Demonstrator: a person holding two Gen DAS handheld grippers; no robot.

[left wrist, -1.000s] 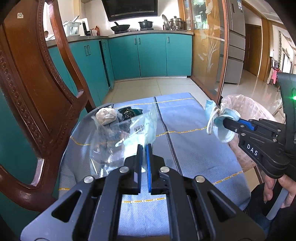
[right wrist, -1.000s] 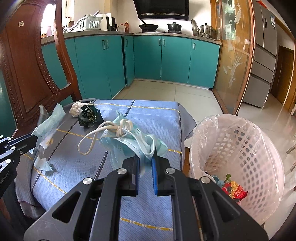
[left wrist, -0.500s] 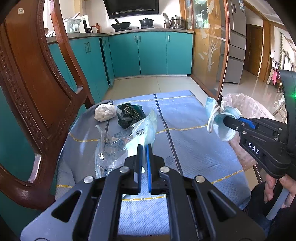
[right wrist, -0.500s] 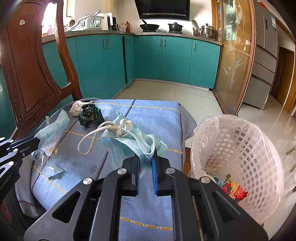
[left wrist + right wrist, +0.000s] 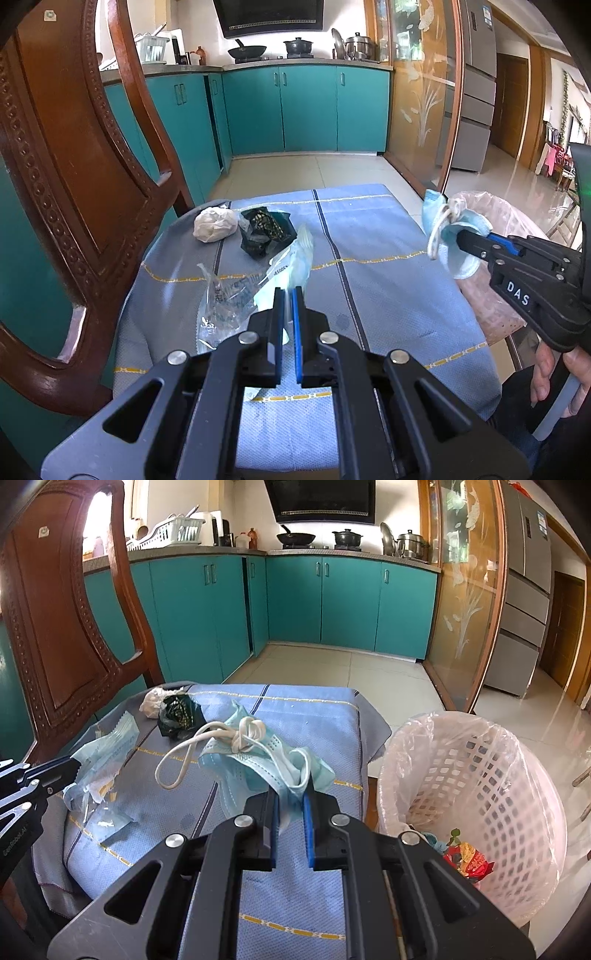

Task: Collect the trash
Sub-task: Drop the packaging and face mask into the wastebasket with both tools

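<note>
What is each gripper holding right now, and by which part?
Right gripper pinches the blue face mask by one bunched edge, ear loops dangling. Left gripper grips the clear plastic wrapper at its near end.

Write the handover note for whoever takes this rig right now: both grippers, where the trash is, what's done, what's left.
Left gripper: jaws shut on the clear plastic mask wrapper, held above the blue striped tablecloth.
Right gripper: jaws shut on the crumpled light-blue face mask, lifted, not yet over the bin.
White lattice waste basket with plastic liner stands to the right of the table, with some colourful wrappers already inside.
Left: drop the mask and wrapper in, then collect the crumpled white paper ball and dark green foil wrapper at the far left of the cloth.
</note>
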